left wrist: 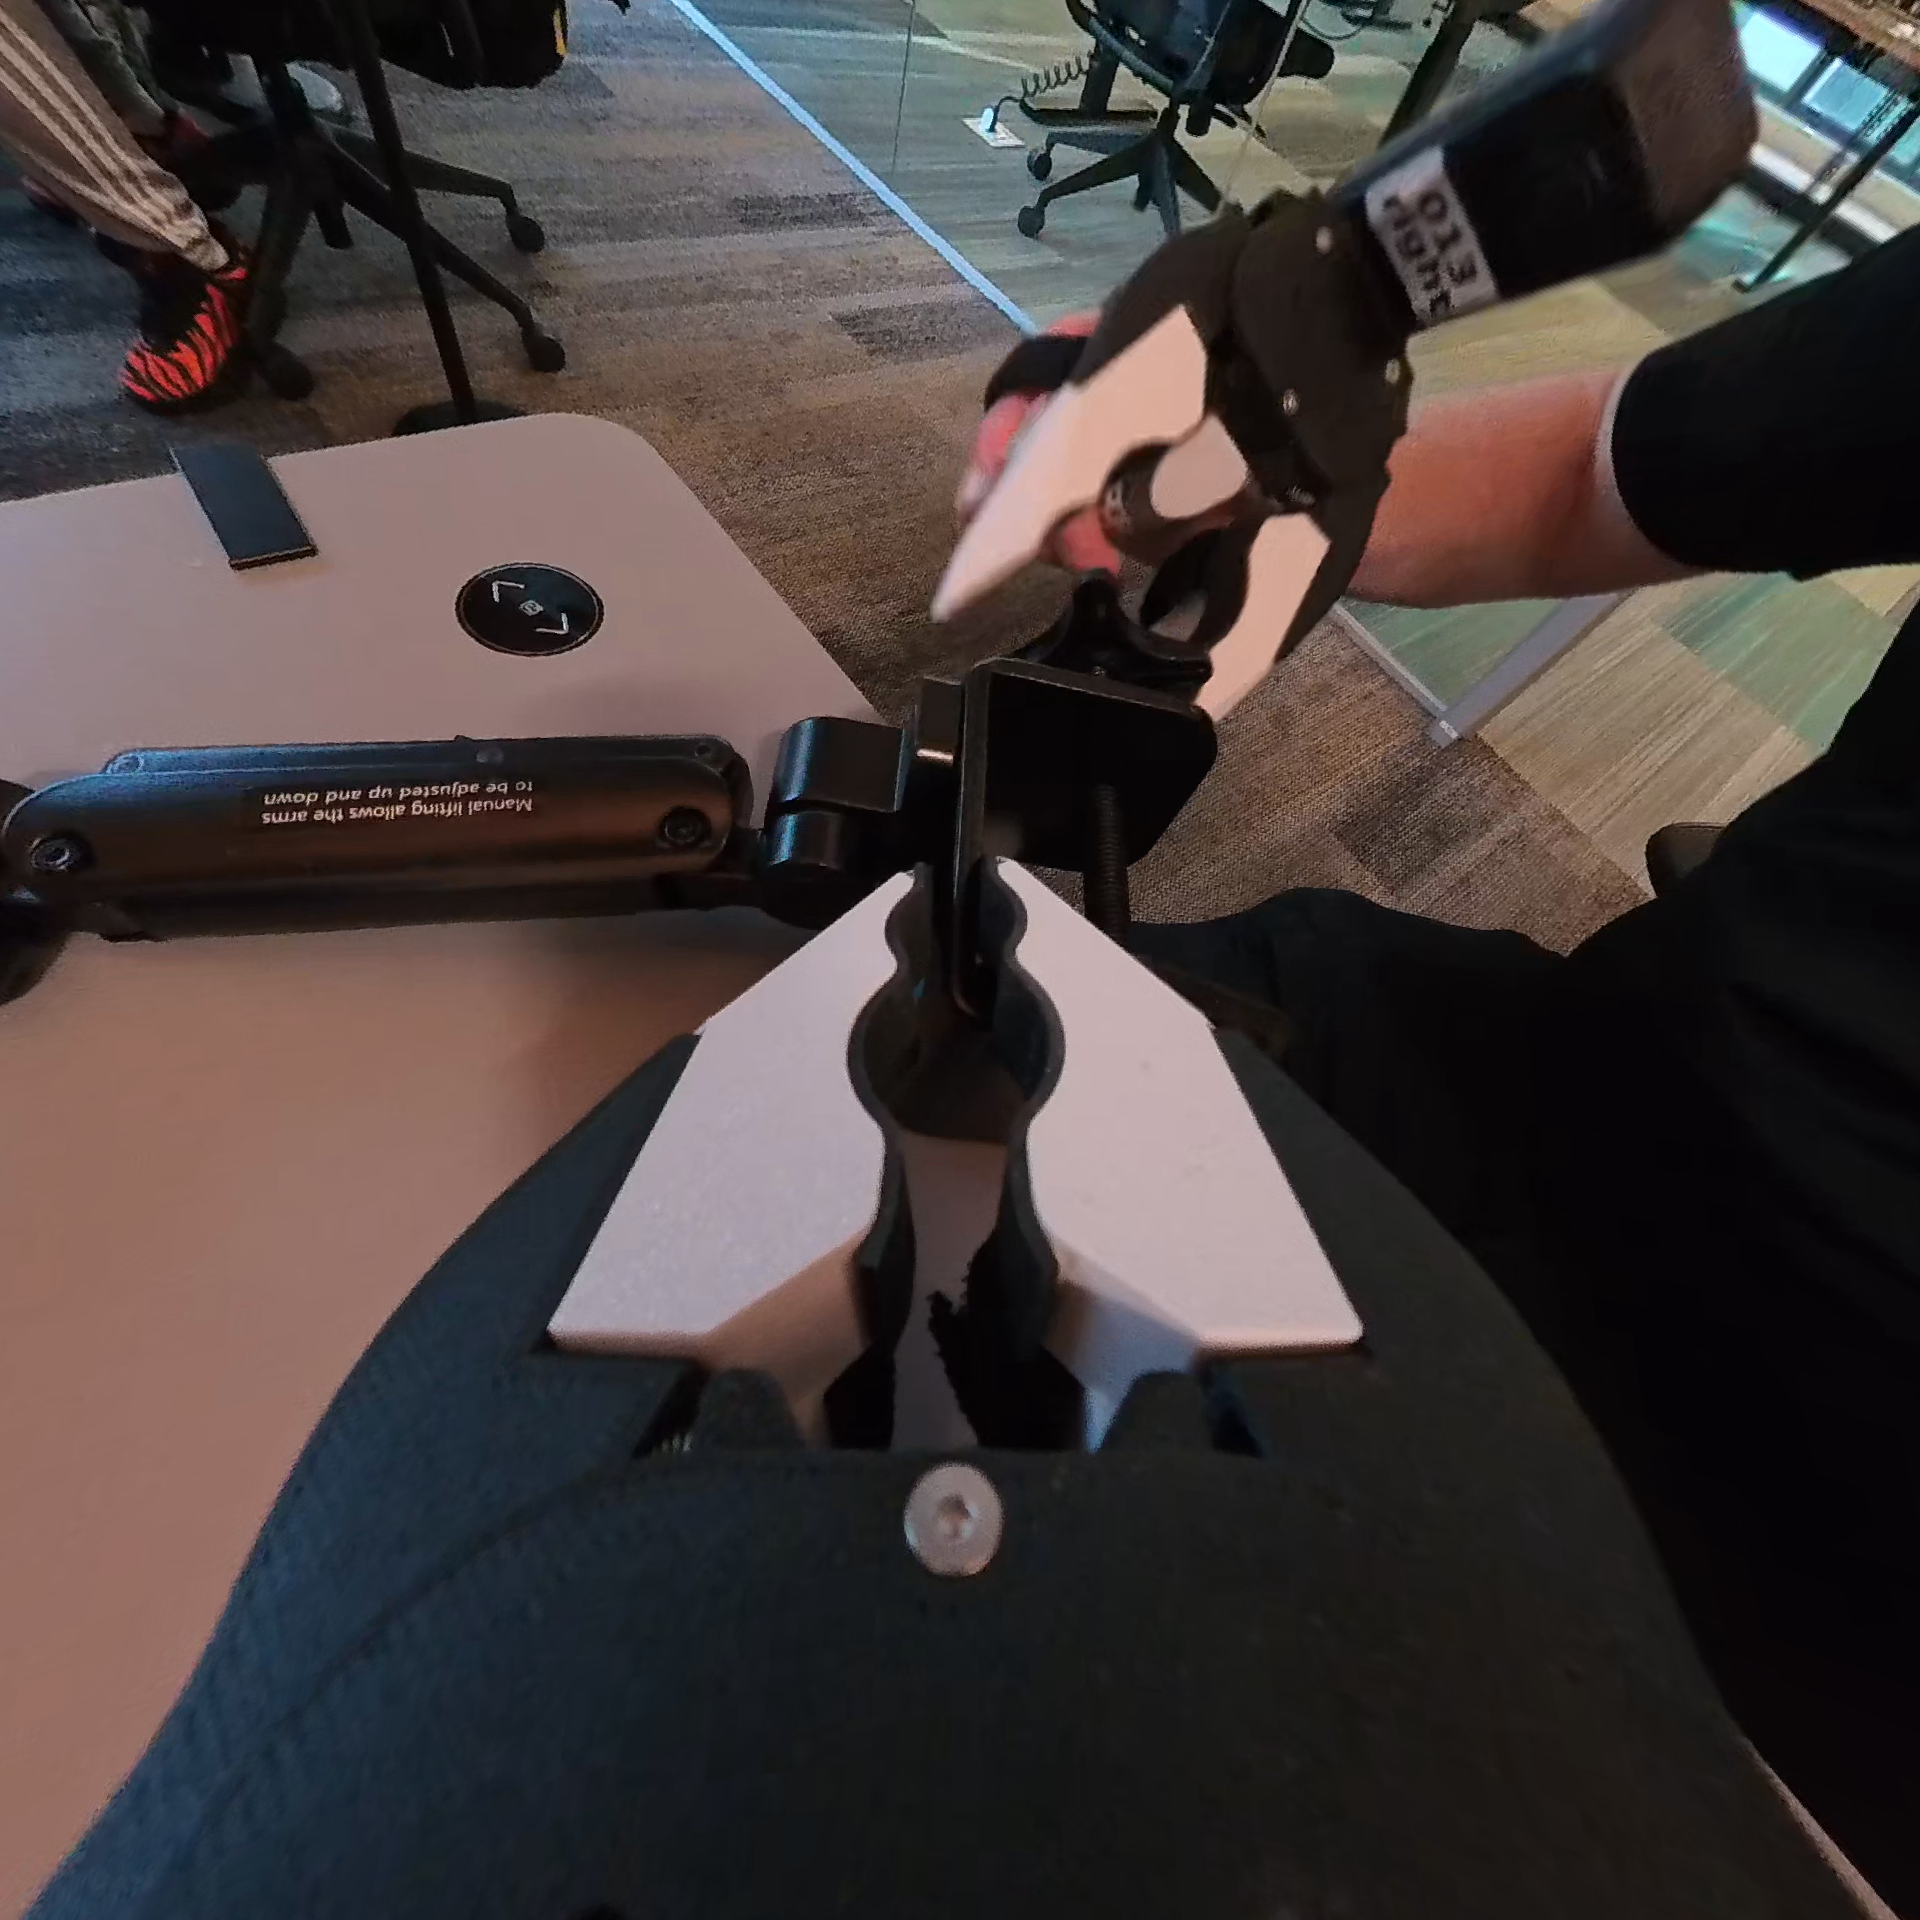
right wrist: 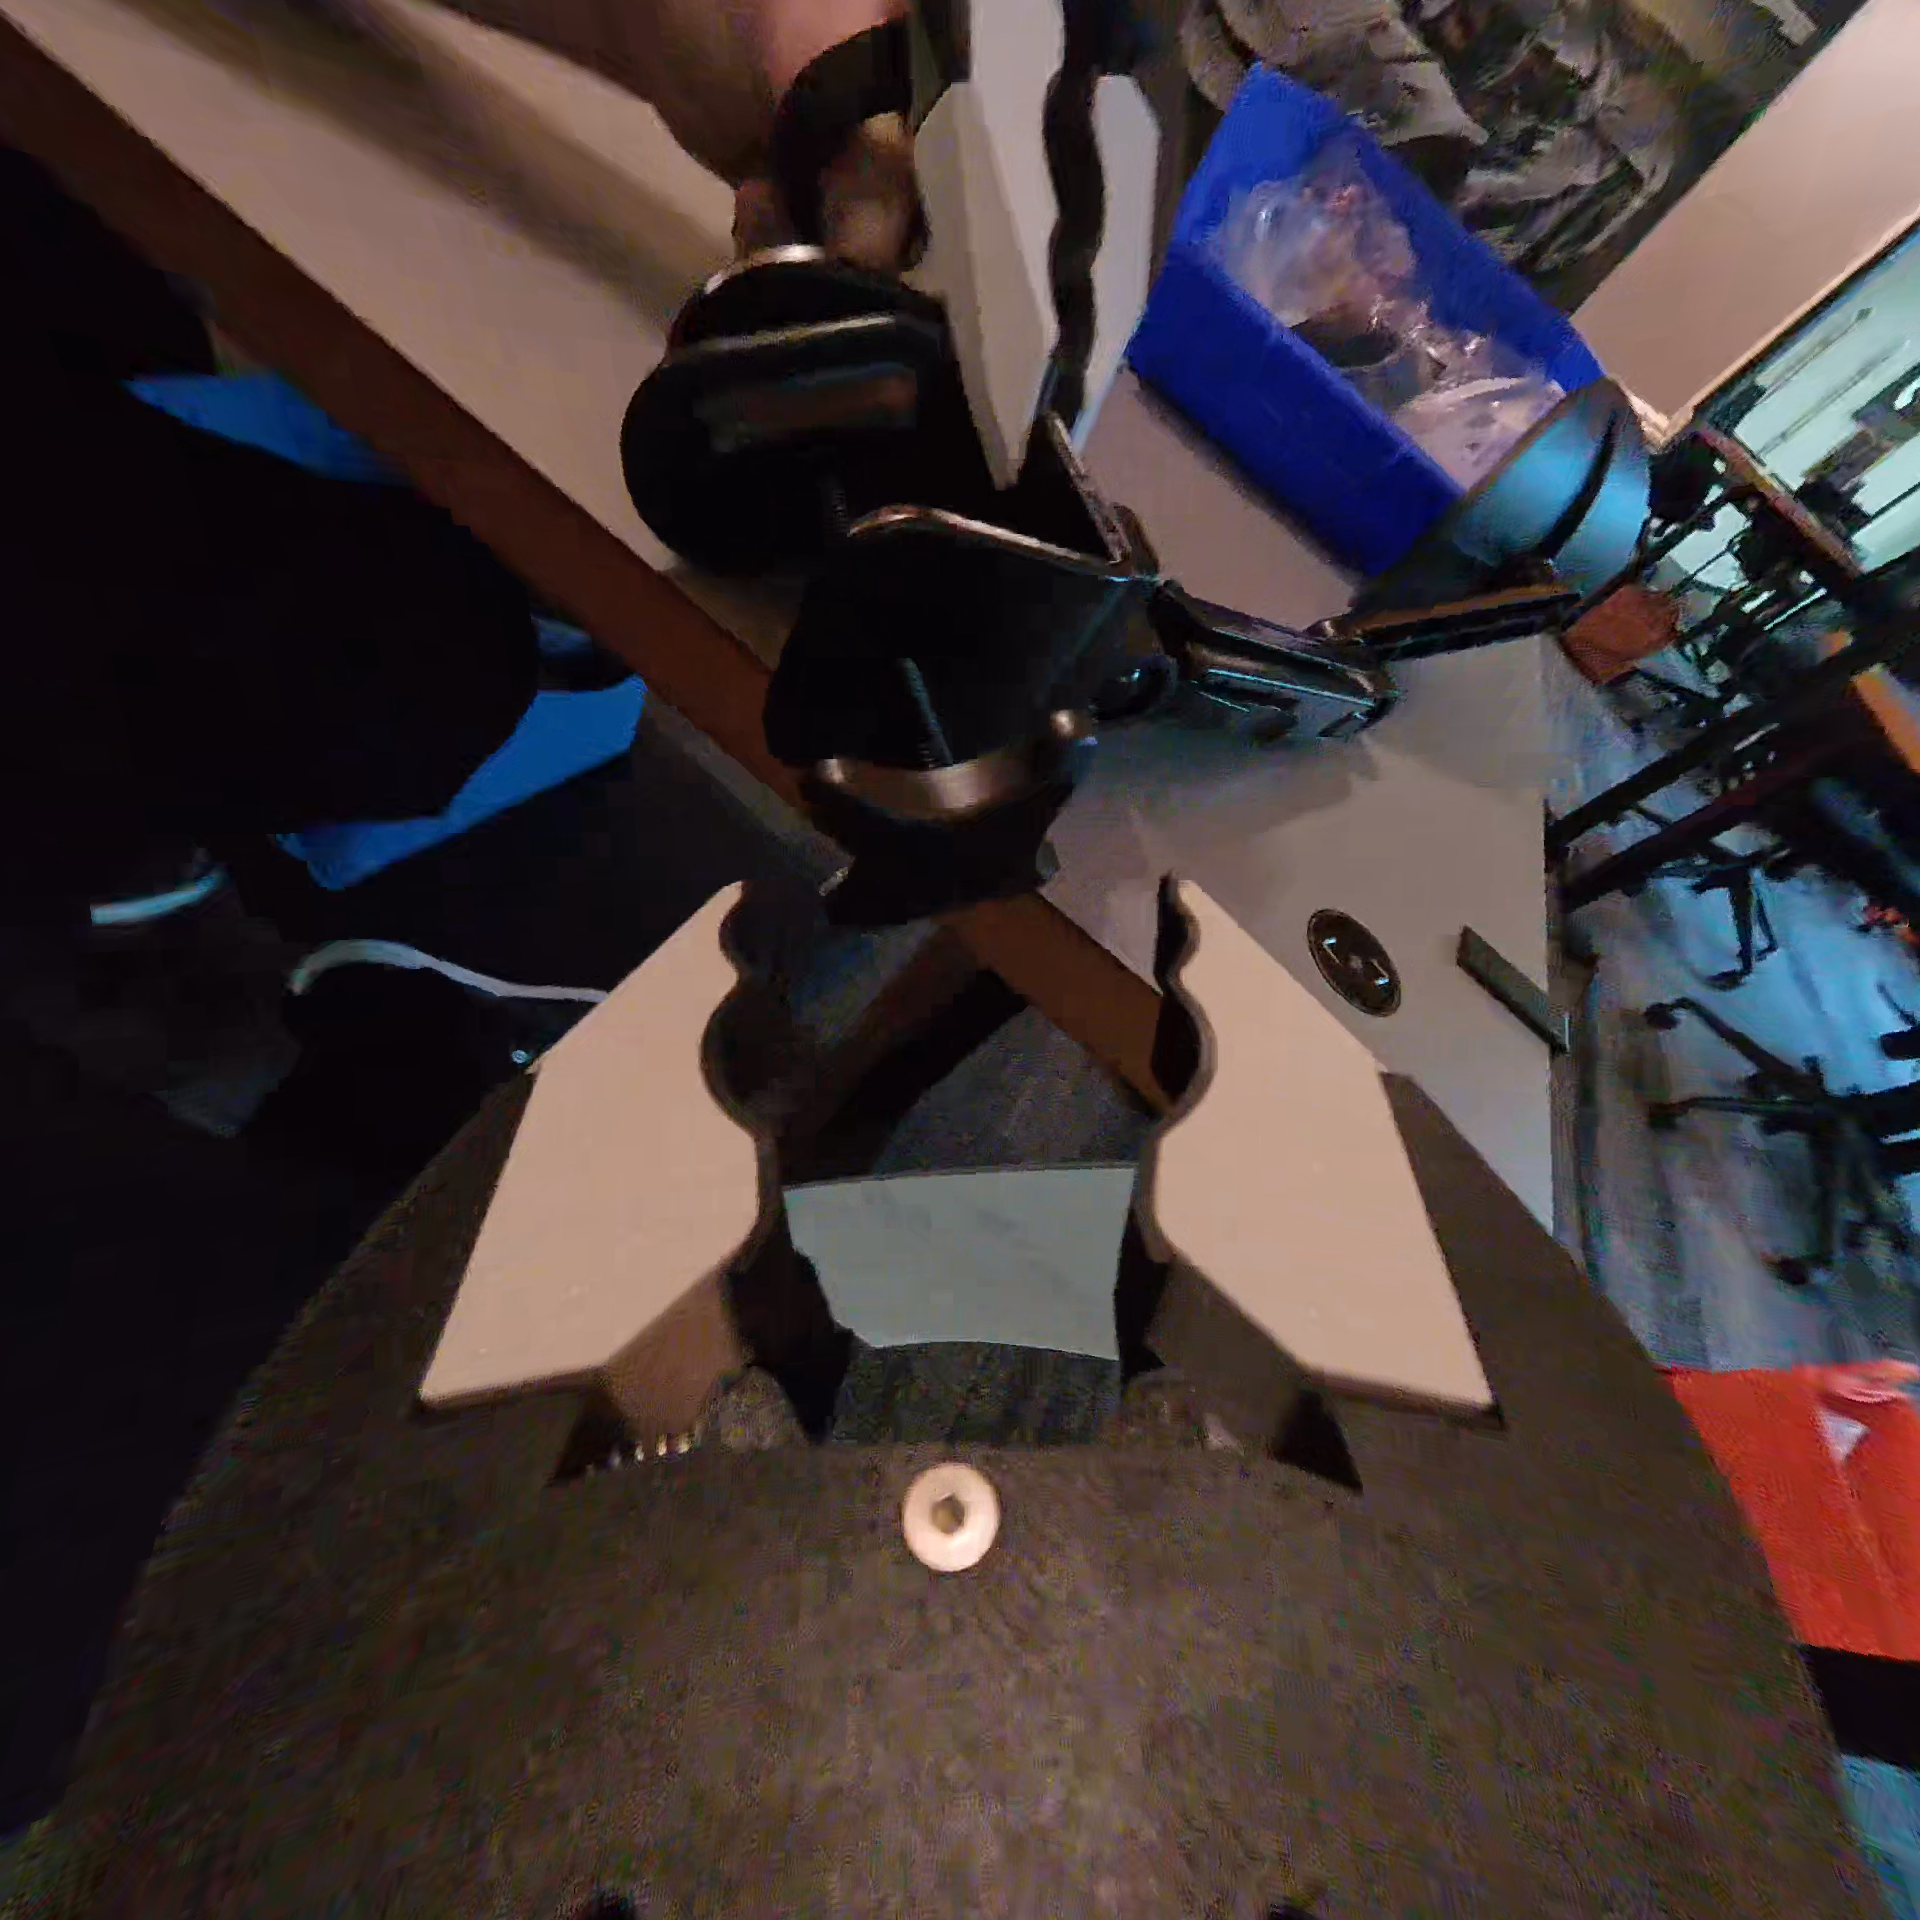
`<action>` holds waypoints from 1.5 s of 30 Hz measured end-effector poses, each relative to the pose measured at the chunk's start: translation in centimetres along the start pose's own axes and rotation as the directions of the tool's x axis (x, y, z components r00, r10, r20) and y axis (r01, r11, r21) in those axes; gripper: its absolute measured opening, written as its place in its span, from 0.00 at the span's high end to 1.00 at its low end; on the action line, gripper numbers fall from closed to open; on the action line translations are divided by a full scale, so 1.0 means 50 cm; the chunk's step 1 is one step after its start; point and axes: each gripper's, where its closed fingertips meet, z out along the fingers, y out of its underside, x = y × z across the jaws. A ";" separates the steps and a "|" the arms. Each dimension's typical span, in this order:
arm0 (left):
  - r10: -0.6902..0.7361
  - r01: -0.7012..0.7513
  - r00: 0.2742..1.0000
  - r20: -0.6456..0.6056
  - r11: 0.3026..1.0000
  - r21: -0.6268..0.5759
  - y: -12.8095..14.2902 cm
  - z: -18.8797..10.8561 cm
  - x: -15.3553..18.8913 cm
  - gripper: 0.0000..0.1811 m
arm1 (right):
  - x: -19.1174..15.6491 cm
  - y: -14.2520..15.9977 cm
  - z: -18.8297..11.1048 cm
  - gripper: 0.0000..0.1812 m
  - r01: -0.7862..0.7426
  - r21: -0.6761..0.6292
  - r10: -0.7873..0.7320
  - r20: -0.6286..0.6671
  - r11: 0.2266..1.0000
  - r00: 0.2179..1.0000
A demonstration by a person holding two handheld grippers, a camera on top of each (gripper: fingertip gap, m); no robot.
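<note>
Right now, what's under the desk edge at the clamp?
Under the desk edge the clamp shows a threaded screw ending in a black knob, just ahead of the open right gripper. The screw's upper end is hidden behind the bracket.

Pale pinkish-white counter (left wrist: 260, 1091), brown along the edge. Black clamp bracket (left wrist: 1081, 769) and black jointed arm (left wrist: 395, 810) with a white-lettered black label. Black round disc (left wrist: 529, 609) with white marks; black strip (left wrist: 241, 506) beside it. Left tongs (left wrist: 961, 935) and right tongs (right wrist: 956, 997): white finger faces, wavy black pads, textured black bodies, silver screw. Blue bin (right wrist: 1278, 416). Grey-brown patchwork carpet (left wrist: 727, 260). Red-and-black striped shoe (left wrist: 187, 343). Black sleeve (left wrist: 1766, 416).
</note>
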 end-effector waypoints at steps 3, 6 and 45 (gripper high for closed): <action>-0.013 0.013 1.000 -0.013 1.000 0.010 -0.001 0.000 0.000 0.96 | 0.008 -0.033 -0.045 0.67 -0.033 0.042 0.035 -0.052 0.999 0.998; -0.044 0.045 0.998 -0.040 0.999 0.027 -0.003 0.001 0.001 0.96 | -0.007 -0.019 -0.034 0.72 -0.152 -0.046 0.152 0.007 0.987 0.988; 0.321 -0.119 0.703 0.635 0.933 -0.340 0.035 0.000 0.063 0.66 | -0.005 -0.040 0.018 0.73 -0.390 0.150 0.369 0.153 0.908 0.917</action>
